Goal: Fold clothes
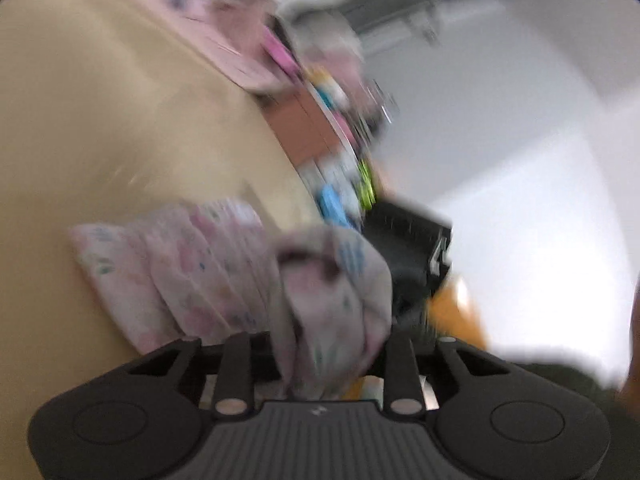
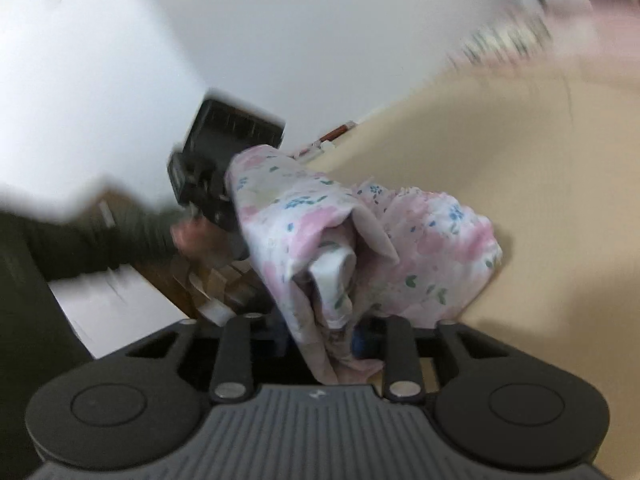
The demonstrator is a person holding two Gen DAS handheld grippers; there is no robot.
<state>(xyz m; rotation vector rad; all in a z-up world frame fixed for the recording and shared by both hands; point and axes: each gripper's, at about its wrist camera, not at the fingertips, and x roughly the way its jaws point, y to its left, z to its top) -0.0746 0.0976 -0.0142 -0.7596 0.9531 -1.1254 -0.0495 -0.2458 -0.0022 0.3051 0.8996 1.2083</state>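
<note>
The garment (image 1: 172, 276), a pink floral cloth, lies bunched on the tan table (image 1: 100, 128), with one end lifted off the surface. Both frames are motion-blurred, so fine detail is uncertain.

Left gripper (image 1: 320, 364): cloth runs down between the fingers and bunches at their roots. The jaws stand narrow and appear clenched on this gathered end, though the blur hides the pads themselves. From this gripper the bulk of the garment extends up and to the left across the table in pleated folds.

Right gripper (image 2: 340, 344): a twisted fold of the garment (image 2: 320, 248) enters between its fingers from above. The jaws stand narrow and appear to grasp that fold. The remaining cloth spreads to the right onto the table (image 2: 540, 160). The other gripper's black body (image 2: 224, 160) shows just behind the cloth, held by a hand (image 2: 196, 236).

Controlling relation: both grippers grip the same raised end, close together, with the long axis of the garment running away from them over the table. Neither is clearly nearer the free end. The fold likely requires carrying this end along that axis towards the far edge.

Other clothes (image 1: 224, 40) lie at the far table edge.
</note>
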